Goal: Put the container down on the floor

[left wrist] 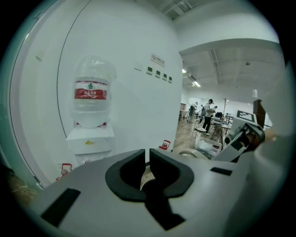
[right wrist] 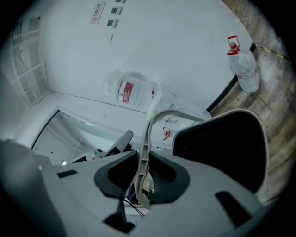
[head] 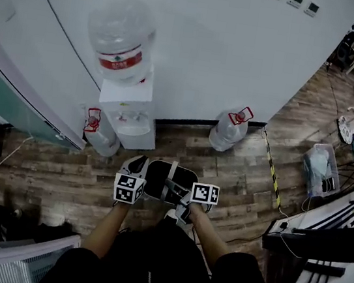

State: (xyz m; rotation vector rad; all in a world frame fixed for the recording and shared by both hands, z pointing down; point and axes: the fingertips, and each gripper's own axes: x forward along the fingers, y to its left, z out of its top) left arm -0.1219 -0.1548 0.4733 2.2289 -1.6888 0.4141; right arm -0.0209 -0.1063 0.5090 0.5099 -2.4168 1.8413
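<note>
Right claw (right wrist: 142, 162) clamps container (head: 158, 178) handle (right wrist: 149, 132) over open floor (head: 243, 180) near dispenser (head: 128, 114).

I can read nothing: the red label (left wrist: 90, 94) on the water bottle (left wrist: 92, 74) and the wall sign (left wrist: 157, 59) show too small.

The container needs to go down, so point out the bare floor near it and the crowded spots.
Bare floor lies between the container and the striped tape, and left of it toward the chair. Crowded: at the wall, left bottle, dispenser, right bottle; right of the tape, a bin and desk.
</note>
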